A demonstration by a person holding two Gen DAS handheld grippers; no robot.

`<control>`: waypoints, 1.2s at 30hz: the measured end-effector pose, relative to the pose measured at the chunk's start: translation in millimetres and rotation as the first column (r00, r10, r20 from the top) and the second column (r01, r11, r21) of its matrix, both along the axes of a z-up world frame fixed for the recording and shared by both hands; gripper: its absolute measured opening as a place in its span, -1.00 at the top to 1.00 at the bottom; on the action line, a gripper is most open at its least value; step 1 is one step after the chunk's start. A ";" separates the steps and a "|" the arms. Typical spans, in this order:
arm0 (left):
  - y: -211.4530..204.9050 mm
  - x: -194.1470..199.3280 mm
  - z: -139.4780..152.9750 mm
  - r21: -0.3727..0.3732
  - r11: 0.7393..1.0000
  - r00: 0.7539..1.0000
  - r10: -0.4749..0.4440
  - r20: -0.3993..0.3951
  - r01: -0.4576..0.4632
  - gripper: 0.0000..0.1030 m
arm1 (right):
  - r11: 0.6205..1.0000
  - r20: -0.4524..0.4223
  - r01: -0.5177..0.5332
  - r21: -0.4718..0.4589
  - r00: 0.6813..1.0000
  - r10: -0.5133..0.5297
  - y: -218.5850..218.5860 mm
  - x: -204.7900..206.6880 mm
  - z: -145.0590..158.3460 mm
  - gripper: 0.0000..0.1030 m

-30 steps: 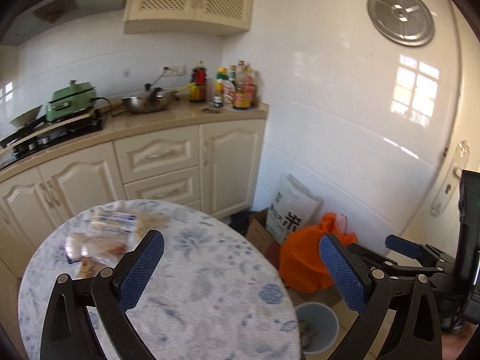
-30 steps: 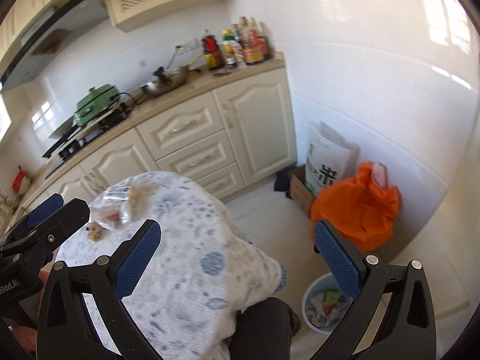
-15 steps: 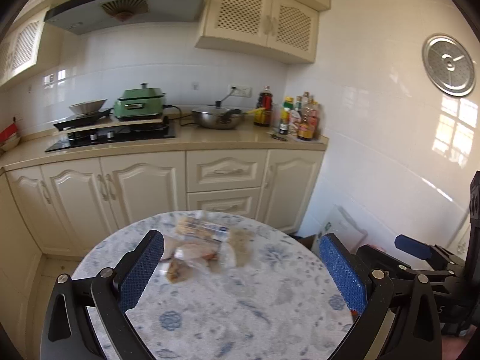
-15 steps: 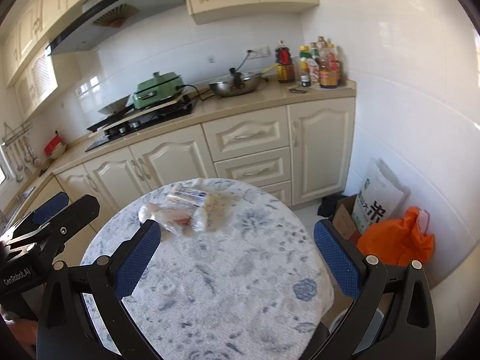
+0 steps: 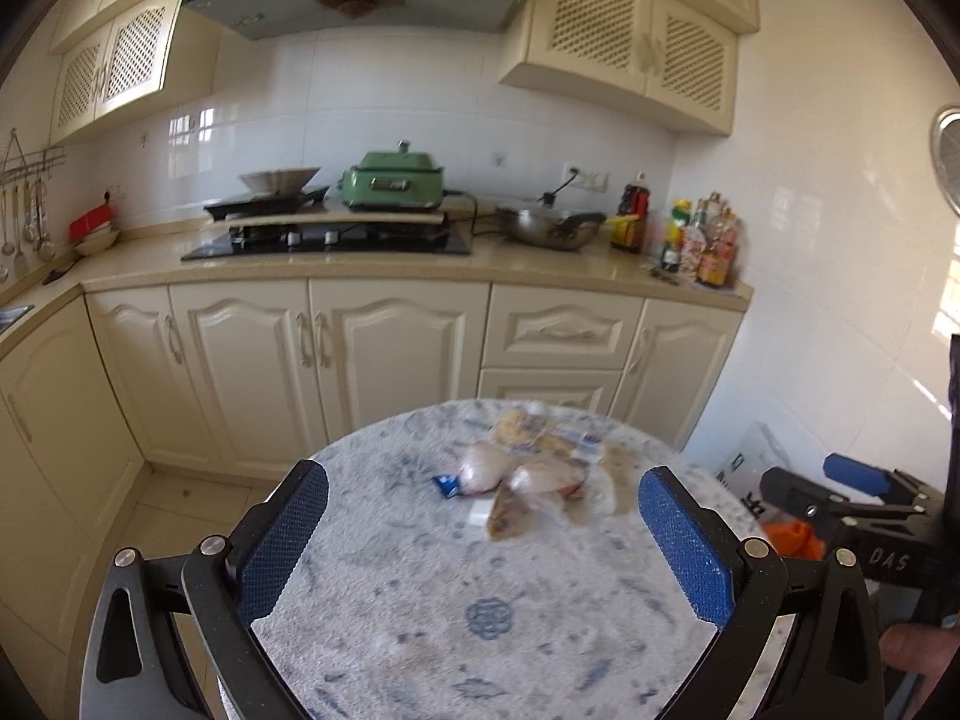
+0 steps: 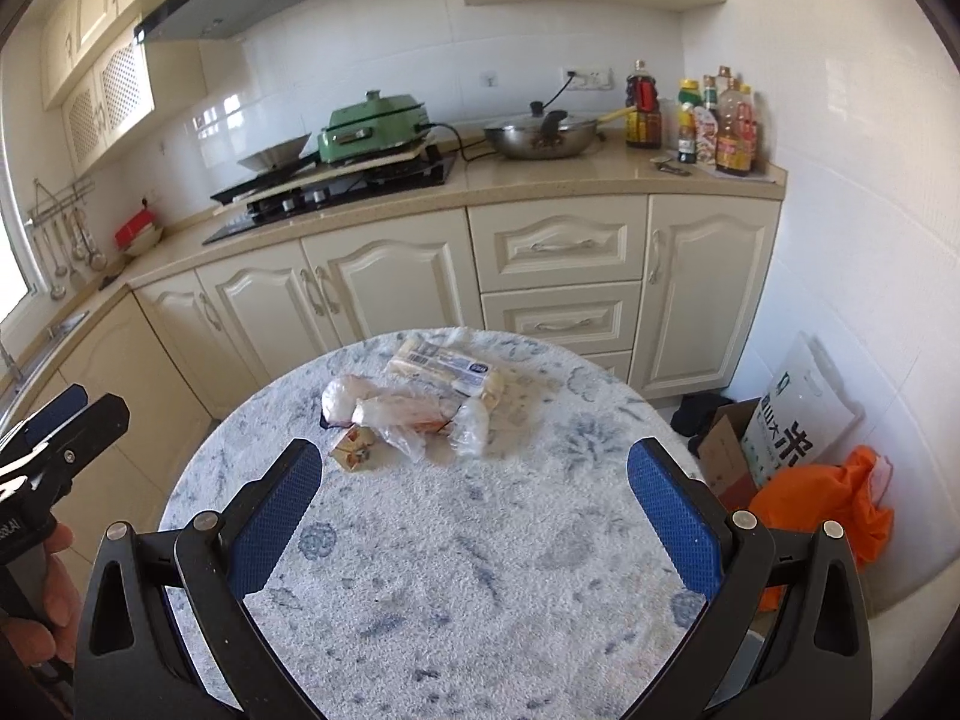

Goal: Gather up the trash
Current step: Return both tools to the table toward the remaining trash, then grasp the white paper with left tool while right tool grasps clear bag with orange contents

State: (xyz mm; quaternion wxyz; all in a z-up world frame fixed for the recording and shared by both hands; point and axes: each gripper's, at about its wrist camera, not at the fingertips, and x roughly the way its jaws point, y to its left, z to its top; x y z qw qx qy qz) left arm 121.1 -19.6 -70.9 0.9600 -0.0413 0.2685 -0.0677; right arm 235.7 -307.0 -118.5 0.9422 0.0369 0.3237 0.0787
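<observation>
We hold the left claw [image 5: 483,531] with its blue pads [image 5: 282,540] spread wide and nothing between them, hovering above the near part of the round surface [image 5: 420,630]. The right claw [image 6: 474,507] is just as wide apart and empty, over the same surface [image 6: 480,570]. From the right view, the trash [image 6: 414,411] lies in a loose heap at about 12 o'clock ahead of the claw, past the pads and apart from them: crumpled clear wrappers, a small brown packet [image 6: 354,450] at the near left edge of the heap, and a long printed wrapper [image 6: 444,369] on the far side. In the left view the heap [image 5: 522,480] is blurred, at 12 to 1 o'clock. At 3 o'clock of the right view, on the floor by the wall, sit an orange bag [image 6: 828,504], a white sack [image 6: 792,414] and a carton [image 6: 723,450].
</observation>
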 end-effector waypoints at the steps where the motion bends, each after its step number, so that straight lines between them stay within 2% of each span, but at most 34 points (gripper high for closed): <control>1: 1.8 6.5 -5.0 0.002 1.000 1.000 0.005 -0.017 -0.005 -0.99 | 1.000 -0.011 -0.007 -0.005 1.000 0.007 2.8 5.5 -4.2 -1.00; 9: 10.5 97.3 -46.4 0.024 1.000 0.987 -0.005 -0.162 0.009 -0.99 | 0.999 -0.146 -0.040 -0.017 0.989 0.037 16.0 64.0 -55.2 -1.00; 16: -0.8 182.9 -96.6 0.020 0.998 0.958 -0.055 -0.282 0.064 -0.98 | 0.999 -0.239 -0.049 -0.003 0.970 0.047 20.3 102.4 -96.8 -1.00; 19: -9.6 219.1 -115.8 0.030 0.996 0.948 -0.066 -0.313 0.079 -0.91 | 0.999 -0.264 -0.035 0.005 0.964 0.035 14.6 113.0 -107.6 -1.00; 23: -17.2 265.1 -144.5 0.022 0.995 0.925 -0.080 -0.371 0.094 -0.60 | 1.000 -0.285 -0.009 0.008 0.958 0.011 4.7 126.9 -117.4 -1.00; 24: -17.7 275.2 -150.8 0.016 0.996 0.918 -0.077 -0.388 0.091 -0.40 | 1.000 -0.289 -0.006 0.009 0.957 0.008 3.9 129.2 -119.2 -1.00; 26: -20.5 285.7 -152.4 0.025 0.995 0.929 -0.078 -0.362 0.093 -0.30 | 1.000 -0.296 -0.005 0.008 0.955 0.007 3.6 135.6 -123.6 -1.00; 27: -20.2 291.0 -152.8 0.008 0.995 0.928 -0.088 -0.363 0.097 -0.09 | 1.000 -0.299 -0.009 0.007 0.954 0.011 4.9 138.9 -125.7 -1.00; 28: -18.5 295.5 -152.5 -0.001 0.996 0.931 -0.085 -0.356 0.091 0.29 | 1.000 -0.303 -0.017 0.011 0.953 0.019 6.5 142.0 -127.7 -1.00; 31: -12.3 305.7 -155.1 -0.033 0.994 0.926 -0.106 -0.364 0.100 0.61 | 0.998 -0.302 -0.059 0.030 0.951 0.066 17.5 148.4 -128.9 -1.00; 36: 6.3 315.4 -156.8 -0.055 0.997 0.927 -0.077 -0.367 0.062 0.64 | 0.986 -0.281 -0.164 0.009 0.946 0.160 47.8 156.3 -127.3 -1.00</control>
